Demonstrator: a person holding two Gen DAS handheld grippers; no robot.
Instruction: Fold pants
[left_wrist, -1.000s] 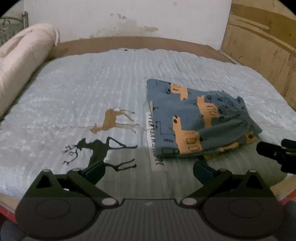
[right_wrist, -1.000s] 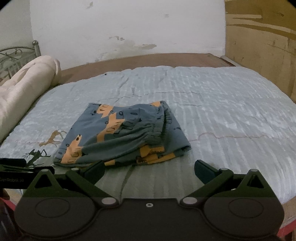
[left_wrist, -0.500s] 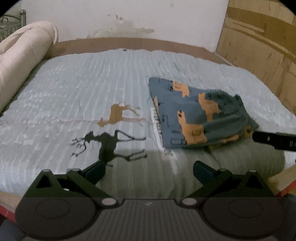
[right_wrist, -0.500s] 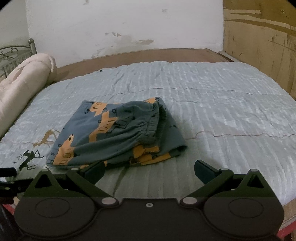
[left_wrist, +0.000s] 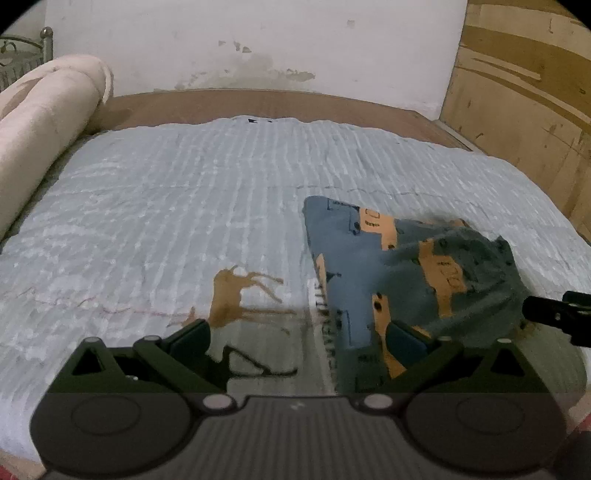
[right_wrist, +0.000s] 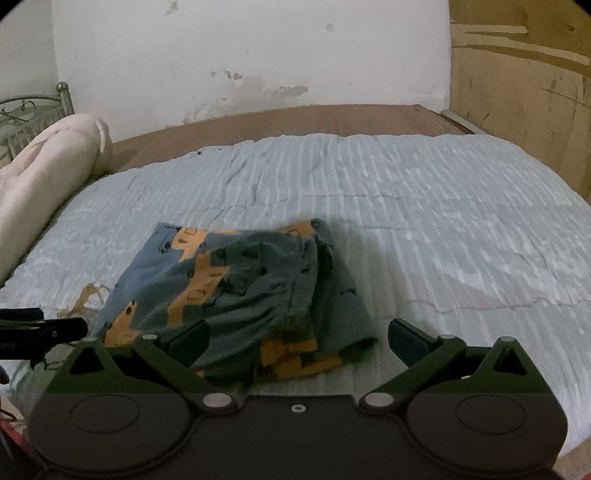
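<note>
Over the last second I have brought both tongs closer in over the bed, so the folded pants (right_wrist: 236, 291) now fill more of each view. My left tongs (left_wrist: 297, 341) stand wide and hold nothing; their right finger lies over the near corner of the pants (left_wrist: 402, 273), their left over the brown deer print (left_wrist: 236, 291). My right tongs (right_wrist: 297, 341) are also wide and empty, the pants just ahead of the left finger. Beyond stretches the pale blue quilt (right_wrist: 443, 221), with a rolled cream blanket (right_wrist: 48, 166) far left.
</note>
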